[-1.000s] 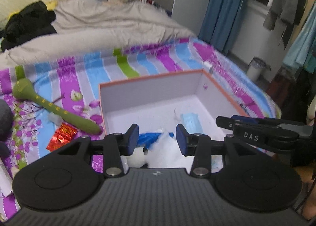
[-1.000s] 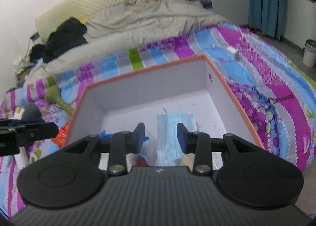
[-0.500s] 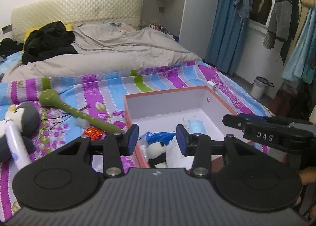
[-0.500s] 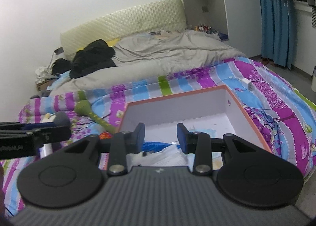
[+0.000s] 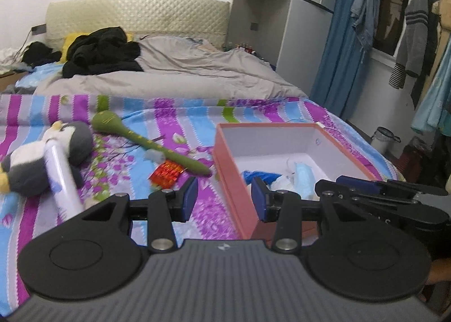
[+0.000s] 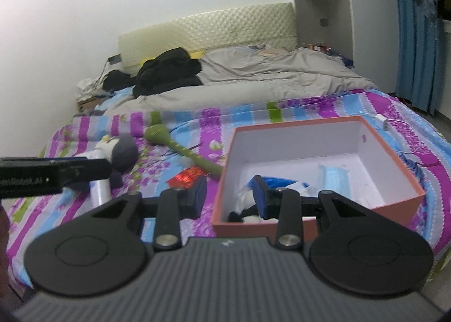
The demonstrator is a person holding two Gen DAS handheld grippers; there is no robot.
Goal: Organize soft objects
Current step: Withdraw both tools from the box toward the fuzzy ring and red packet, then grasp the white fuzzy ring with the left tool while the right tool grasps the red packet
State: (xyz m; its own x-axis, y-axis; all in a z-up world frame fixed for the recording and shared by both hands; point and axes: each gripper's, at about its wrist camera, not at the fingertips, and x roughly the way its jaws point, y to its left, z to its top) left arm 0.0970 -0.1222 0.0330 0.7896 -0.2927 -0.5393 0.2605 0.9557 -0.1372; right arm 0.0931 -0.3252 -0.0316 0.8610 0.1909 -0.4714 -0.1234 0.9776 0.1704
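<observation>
Grippers both empty, jaws apart: left gripper (image 5: 223,198), right gripper (image 6: 229,196). Orange box (image 6: 394,206) near the bed's foot edge holds a face mask (image 6: 335,178). Penguin plush (image 5: 33,161) lies left, outside. We judge that fetching it comes next.

Both the left gripper (image 5: 224,197) and the right gripper (image 6: 229,195) are now back from over the orange box (image 5: 235,191), hanging above the bedspread beside its near-left corner.
</observation>
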